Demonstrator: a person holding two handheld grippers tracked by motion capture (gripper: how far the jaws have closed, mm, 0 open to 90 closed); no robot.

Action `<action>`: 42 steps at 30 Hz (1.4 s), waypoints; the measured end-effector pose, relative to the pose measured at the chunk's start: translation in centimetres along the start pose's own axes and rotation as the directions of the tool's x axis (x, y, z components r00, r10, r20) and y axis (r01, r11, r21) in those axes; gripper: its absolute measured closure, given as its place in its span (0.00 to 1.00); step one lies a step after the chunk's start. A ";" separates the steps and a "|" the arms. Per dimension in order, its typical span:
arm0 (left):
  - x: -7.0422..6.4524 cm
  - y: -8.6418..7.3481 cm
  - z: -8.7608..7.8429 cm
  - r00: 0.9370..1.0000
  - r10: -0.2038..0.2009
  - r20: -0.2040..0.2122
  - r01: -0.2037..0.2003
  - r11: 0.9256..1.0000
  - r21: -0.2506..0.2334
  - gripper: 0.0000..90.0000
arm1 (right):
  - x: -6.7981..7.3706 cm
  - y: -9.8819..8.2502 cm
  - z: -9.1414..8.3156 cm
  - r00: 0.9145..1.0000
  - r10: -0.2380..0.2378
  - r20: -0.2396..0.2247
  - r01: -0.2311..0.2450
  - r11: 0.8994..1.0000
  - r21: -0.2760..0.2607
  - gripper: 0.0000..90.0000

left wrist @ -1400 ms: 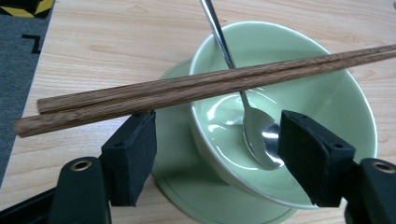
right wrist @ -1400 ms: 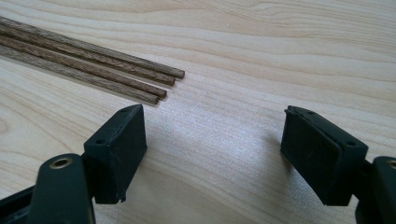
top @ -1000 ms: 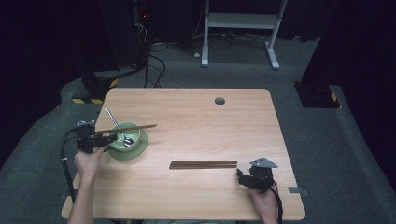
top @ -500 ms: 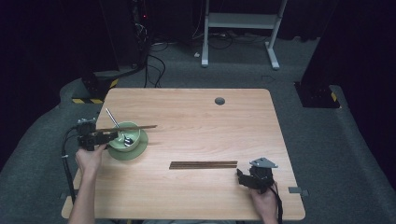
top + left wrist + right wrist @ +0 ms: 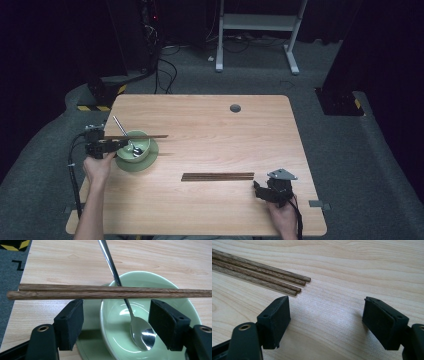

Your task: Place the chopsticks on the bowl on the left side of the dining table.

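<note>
A pale green bowl (image 5: 136, 151) stands on a matching saucer (image 5: 152, 151) at the table's left. A metal spoon (image 5: 142, 333) rests in it, handle leaning out over the far rim. Two brown chopsticks (image 5: 105, 291) lie side by side across the bowl's rim. My left gripper (image 5: 119, 145) is at the bowl's left side; its jaws stand open astride the near rim, just short of those chopsticks, pressing on nothing. More brown chopsticks (image 5: 217, 176) lie flat mid-table. My right gripper (image 5: 257, 190) rests open on the wood just right of their ends (image 5: 299, 285).
A round grommet hole (image 5: 235, 108) sits near the table's far edge. The left table edge (image 5: 17, 290) runs close beside the bowl, with grey carpet below. A white stand's legs (image 5: 255, 22) and cables lie on the floor beyond the table.
</note>
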State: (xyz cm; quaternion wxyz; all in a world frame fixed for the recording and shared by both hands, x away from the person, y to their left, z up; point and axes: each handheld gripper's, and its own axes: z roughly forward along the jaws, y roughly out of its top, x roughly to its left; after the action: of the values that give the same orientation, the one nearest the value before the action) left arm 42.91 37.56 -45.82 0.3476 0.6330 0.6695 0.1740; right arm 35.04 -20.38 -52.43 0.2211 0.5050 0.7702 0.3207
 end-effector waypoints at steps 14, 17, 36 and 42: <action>0.2 0.0 0.6 1.000 -0.011 0.003 0.011 1.000 -0.002 0.32 | 0.0 0.0 0.0 1.000 0.000 0.001 0.000 1.000 0.000 0.25; 0.2 0.0 0.6 1.000 -0.012 0.003 0.012 1.000 -0.003 0.32 | 0.0 0.0 0.0 1.000 0.000 0.001 0.000 1.000 0.000 0.25; -1.1 -0.2 -3.7 0.997 0.020 0.069 -0.011 0.992 -0.129 0.30 | 0.0 0.0 0.0 1.000 0.000 0.000 0.000 1.000 0.000 0.25; -2.4 -0.1 -4.3 0.995 0.053 0.081 -0.038 0.984 -0.176 0.29 | 0.0 0.0 0.0 1.000 0.000 0.000 0.000 1.000 0.000 0.25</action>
State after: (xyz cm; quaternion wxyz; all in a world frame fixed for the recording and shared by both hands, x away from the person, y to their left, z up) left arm 39.79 36.15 -42.30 0.4257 0.6224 0.6215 0.2126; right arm 35.03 -20.38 -52.43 0.2213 0.5051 0.7702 0.3205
